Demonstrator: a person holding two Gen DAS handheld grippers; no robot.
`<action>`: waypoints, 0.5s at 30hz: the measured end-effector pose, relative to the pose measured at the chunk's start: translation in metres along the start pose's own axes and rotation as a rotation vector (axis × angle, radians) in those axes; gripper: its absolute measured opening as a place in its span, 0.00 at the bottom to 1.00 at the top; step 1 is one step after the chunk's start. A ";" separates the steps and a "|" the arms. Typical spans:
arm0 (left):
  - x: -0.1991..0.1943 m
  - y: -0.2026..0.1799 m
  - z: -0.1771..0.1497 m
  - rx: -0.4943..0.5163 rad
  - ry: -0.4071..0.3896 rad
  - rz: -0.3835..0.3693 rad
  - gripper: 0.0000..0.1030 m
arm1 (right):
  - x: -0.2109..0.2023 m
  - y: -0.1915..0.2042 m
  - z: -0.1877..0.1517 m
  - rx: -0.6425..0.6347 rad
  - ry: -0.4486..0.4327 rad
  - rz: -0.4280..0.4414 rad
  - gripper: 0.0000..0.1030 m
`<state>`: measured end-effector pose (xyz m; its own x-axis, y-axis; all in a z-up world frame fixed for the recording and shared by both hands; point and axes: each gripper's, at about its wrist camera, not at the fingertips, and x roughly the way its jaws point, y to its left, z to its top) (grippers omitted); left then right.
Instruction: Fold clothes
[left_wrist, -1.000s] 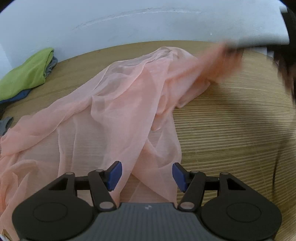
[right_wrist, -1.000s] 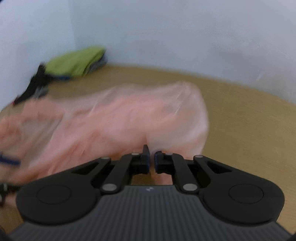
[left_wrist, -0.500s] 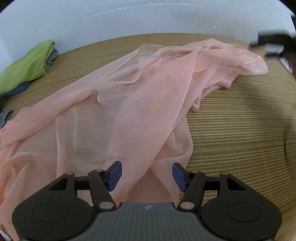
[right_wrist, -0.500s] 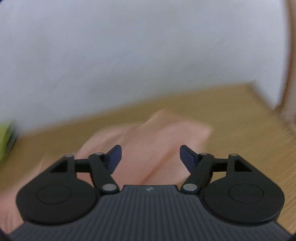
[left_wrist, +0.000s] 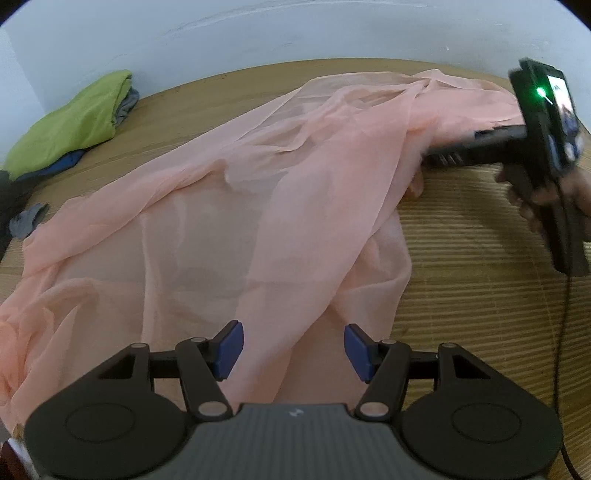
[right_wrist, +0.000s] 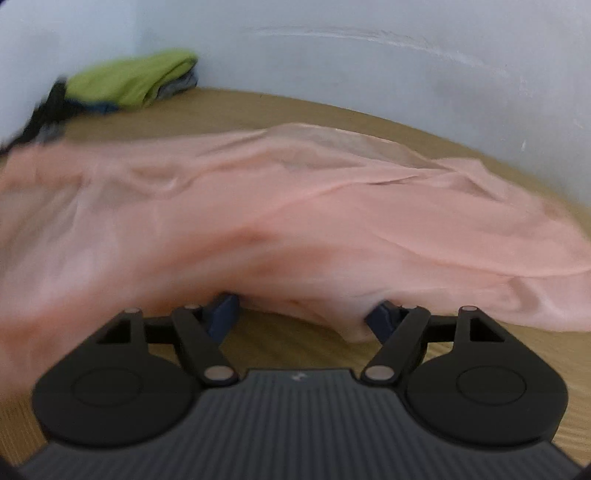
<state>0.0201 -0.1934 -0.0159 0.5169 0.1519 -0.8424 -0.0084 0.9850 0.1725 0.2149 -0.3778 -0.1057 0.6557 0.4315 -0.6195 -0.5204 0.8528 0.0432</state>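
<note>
Jaws of the left gripper (left_wrist: 293, 349) stand wide apart, its blue pads (left_wrist: 229, 349) pressing on nothing; a fold of the sheer peach-pink garment (left_wrist: 258, 206) runs down between them and under the black gripper body. The right gripper (right_wrist: 304, 317) is likewise spread; its jaws have just been opening, and the blurred near edge of the same garment (right_wrist: 295, 221) drapes over both blue fingertips (right_wrist: 223, 314) without being clamped. Bare surface shows between the two fingers beneath that edge.

In the left wrist view the right gripper's black body (left_wrist: 480, 147) lies against the far right end of the garment, held by a hand (left_wrist: 554, 192) at the frame's right edge. A small green light (left_wrist: 541, 90) glows on the upright housing behind it, and a black cable (left_wrist: 561, 332) hangs from the handle.

The garment is spread loosely and creased across the ribbed wooden slat tabletop (left_wrist: 480, 277), reaching from the near left corner to the far right, with the table grain visible through its thinner parts. Well apart from it, at the far left against the pale blue-white wall (left_wrist: 295, 33), sits a stack of clothes topped by a lime-green folded item (left_wrist: 70, 125), with grey and dark blue layers beneath. A small grey scrap of cloth (left_wrist: 27, 221) lies just beside the garment's left edge.
</note>
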 end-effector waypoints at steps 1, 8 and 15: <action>-0.001 0.001 -0.002 -0.007 0.001 0.007 0.61 | 0.003 0.000 0.003 0.026 -0.013 0.020 0.65; -0.009 0.008 -0.013 -0.041 -0.009 0.026 0.61 | -0.040 -0.022 0.015 0.265 -0.117 0.099 0.03; -0.014 0.012 -0.018 0.022 -0.066 -0.048 0.61 | -0.187 -0.064 -0.023 0.400 -0.259 -0.080 0.03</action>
<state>-0.0025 -0.1826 -0.0108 0.5716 0.0980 -0.8147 0.0360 0.9889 0.1442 0.1129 -0.5196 -0.0110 0.8261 0.3756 -0.4202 -0.2447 0.9107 0.3329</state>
